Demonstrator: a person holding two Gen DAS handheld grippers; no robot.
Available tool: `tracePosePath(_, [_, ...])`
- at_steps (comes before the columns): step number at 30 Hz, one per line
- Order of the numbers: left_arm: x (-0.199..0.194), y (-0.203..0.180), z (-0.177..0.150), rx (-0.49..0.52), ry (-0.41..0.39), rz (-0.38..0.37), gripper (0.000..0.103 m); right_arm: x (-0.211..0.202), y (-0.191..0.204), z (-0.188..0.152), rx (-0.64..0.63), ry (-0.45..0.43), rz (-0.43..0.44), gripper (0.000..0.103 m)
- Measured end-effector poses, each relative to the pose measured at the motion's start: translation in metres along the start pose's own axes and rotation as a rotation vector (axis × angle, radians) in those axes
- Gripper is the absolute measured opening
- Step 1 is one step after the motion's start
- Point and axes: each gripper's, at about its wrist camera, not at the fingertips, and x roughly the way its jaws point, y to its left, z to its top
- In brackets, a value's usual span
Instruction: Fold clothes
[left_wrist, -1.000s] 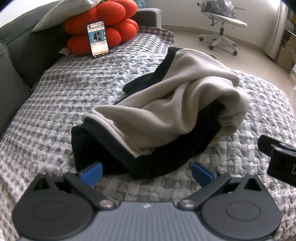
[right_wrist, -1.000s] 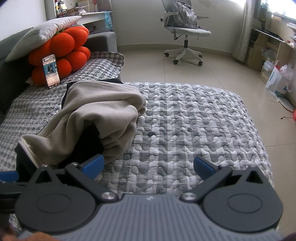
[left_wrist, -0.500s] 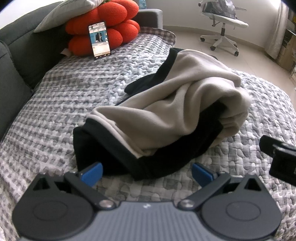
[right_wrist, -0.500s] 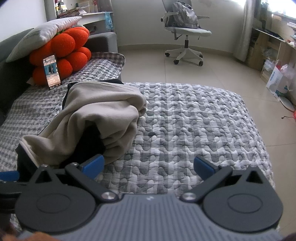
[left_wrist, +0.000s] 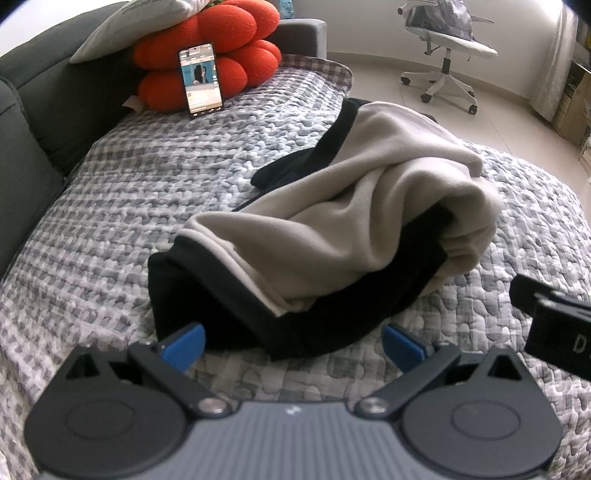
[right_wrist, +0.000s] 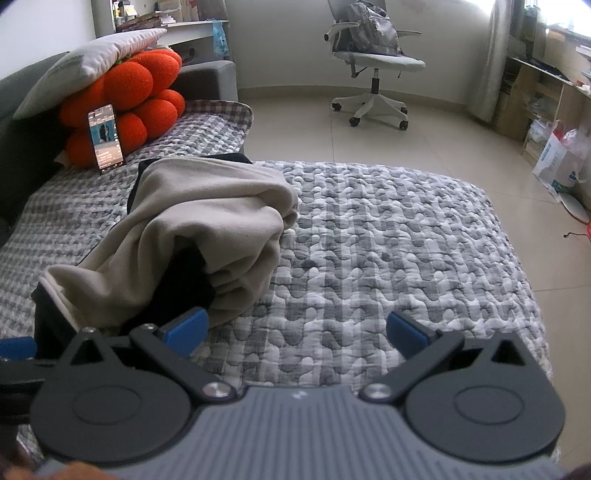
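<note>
Bedding in grey check (right_wrist: 388, 236) carried a crumpled beige-and-black garment (left_wrist: 332, 221) near its middle. Just short of the garment's black hem hovered the left gripper (left_wrist: 293, 341), fingers spread wide and empty. The right gripper (right_wrist: 297, 330), equally wide and empty, sat beside the heap's right edge.

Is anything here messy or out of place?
Yes. The beige and black garment lies bunched in a heap on the quilt, not flat. A phone stands propped against the orange cushion.
</note>
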Motion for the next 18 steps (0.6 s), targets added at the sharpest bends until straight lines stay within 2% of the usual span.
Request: tracePosePath(18, [0.0002, 0.0002, 0.0003, -0.001, -0.001, 0.003, 0.103, 0.001, 0.0001, -0.0005, 0.0, 0.002, 0.0, 0.103])
